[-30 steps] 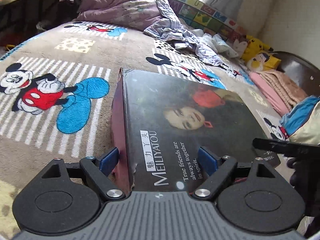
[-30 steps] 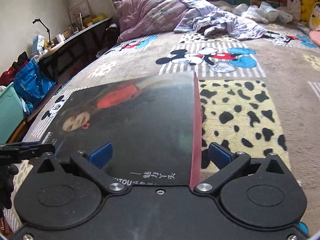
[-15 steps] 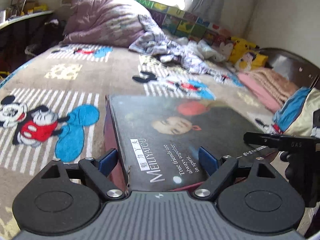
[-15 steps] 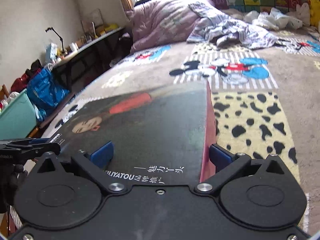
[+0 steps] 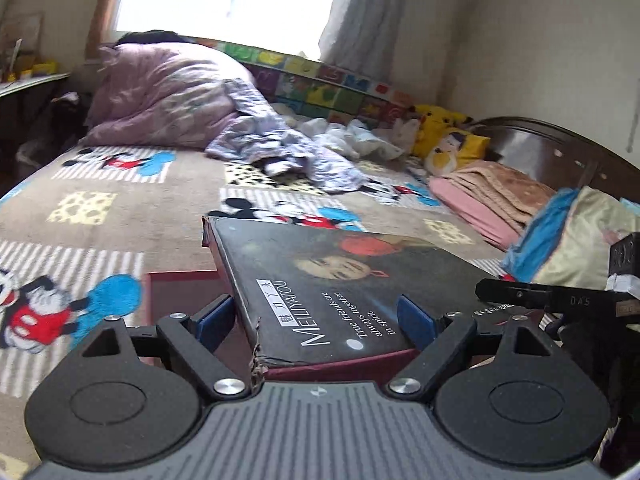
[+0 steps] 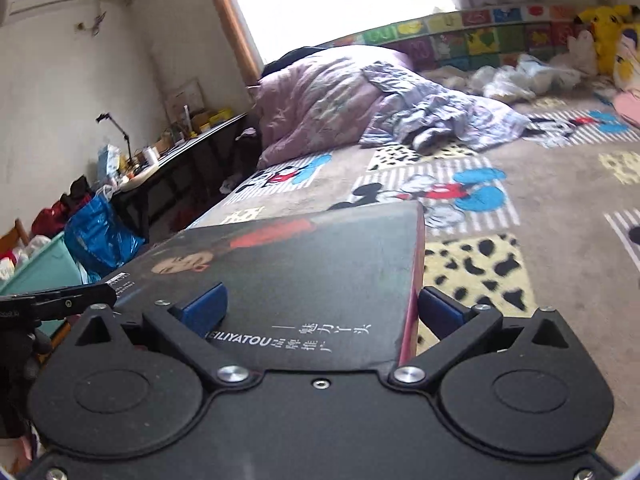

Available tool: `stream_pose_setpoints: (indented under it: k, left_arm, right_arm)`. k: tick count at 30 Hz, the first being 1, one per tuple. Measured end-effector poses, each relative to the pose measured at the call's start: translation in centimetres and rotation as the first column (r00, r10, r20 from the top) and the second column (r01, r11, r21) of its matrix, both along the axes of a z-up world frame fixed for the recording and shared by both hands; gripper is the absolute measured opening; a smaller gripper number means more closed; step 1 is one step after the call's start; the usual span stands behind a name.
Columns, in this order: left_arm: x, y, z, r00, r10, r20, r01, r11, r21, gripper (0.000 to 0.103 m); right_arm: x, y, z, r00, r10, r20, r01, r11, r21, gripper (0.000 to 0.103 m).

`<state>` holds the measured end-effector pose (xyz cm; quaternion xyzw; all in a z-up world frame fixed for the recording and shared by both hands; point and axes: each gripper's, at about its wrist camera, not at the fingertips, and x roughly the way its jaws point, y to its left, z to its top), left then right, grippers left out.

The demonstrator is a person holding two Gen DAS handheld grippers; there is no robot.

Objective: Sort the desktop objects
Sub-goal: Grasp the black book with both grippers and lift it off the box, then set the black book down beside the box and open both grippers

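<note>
A dark box lid (image 5: 344, 288) printed with a woman's face and "MEILIYATOU" is held up off the bed, tilted. Its dark red box base (image 5: 180, 292) shows beneath it at the left in the left wrist view. My left gripper (image 5: 316, 320) straddles one corner of the lid with blue pads (image 5: 416, 322) on either side. My right gripper (image 6: 320, 306) straddles the opposite edge of the lid (image 6: 320, 264) the same way. Each gripper's fingers sit wide apart against the lid's sides.
The lid hangs over a bed with a Mickey Mouse blanket (image 5: 120, 208). A purple quilt (image 5: 168, 96), loose clothes, plush toys (image 5: 444, 136) and folded blankets (image 5: 492, 196) lie farther back. A desk (image 6: 176, 152), blue bag (image 6: 100, 232) and teal bin (image 6: 44, 268) stand beside the bed.
Both grippers have raised the lid off the box; its red base now shows beneath. Both views have tilted up toward the window.
</note>
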<state>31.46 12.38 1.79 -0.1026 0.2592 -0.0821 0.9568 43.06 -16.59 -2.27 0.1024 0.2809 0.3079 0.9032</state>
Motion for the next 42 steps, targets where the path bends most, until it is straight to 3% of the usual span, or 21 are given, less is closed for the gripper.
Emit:
stream_pose_setpoints:
  k: [10, 16, 21, 25, 29, 32, 34, 36, 42]
  left_arm:
    - [-0.9, -11.5, -0.1, 0.984, -0.177, 0.013, 0.177, 0.984, 0.036, 0.089]
    - [-1.6, -18.6, -1.7, 0.949, -0.314, -0.024, 0.315, 0.947, 0.067, 0.092]
    - [-1.8, -22.3, -4.5, 0.914, -0.393, -0.099, 0.400, 0.914, 0.066, 0.093]
    - [-1.7, -24.6, -8.7, 0.870, -0.442, -0.219, 0.465, 0.883, 0.065, 0.093]
    - [-2.1, -25.0, -13.8, 0.781, -0.486, -0.392, 0.541, 0.840, 0.038, 0.093]
    - [-2.7, -23.6, -15.1, 0.750, -0.509, -0.424, 0.559, 0.829, -0.005, 0.093]
    - [-3.1, -22.5, -14.5, 0.755, -0.515, -0.406, 0.562, 0.827, -0.003, 0.093]
    - [-3.7, -21.0, -13.1, 0.779, -0.508, -0.368, 0.550, 0.835, 0.012, 0.093]
    - [-6.7, -16.2, -8.8, 0.872, -0.433, -0.230, 0.478, 0.854, 0.206, 0.093]
  right_arm:
    - [-3.0, -10.4, 0.9, 0.993, -0.115, 0.006, 0.115, 0.992, -0.046, 0.103]
    - [-4.1, -17.1, -0.4, 0.974, -0.223, -0.043, 0.219, 0.972, -0.084, 0.103]
    - [-3.8, -21.1, -3.0, 0.949, -0.283, -0.143, 0.267, 0.956, -0.121, 0.103]
    - [-2.9, -22.5, -5.7, 0.917, -0.324, -0.232, 0.282, 0.939, -0.195, 0.103]
    - [-2.1, -21.1, -9.7, 0.893, -0.316, -0.321, 0.190, 0.910, -0.368, 0.103]
    - [-1.9, -20.0, -11.3, 0.880, -0.294, -0.374, 0.125, 0.901, -0.416, 0.102]
    - [-1.8, -19.4, -11.9, 0.875, -0.287, -0.390, 0.095, 0.891, -0.443, 0.102]
    - [-1.7, -18.9, -11.3, 0.889, -0.283, -0.359, 0.089, 0.877, -0.472, 0.102]
    - [-3.6, -13.7, -8.5, 0.953, -0.119, -0.280, -0.046, 0.854, -0.518, 0.102]
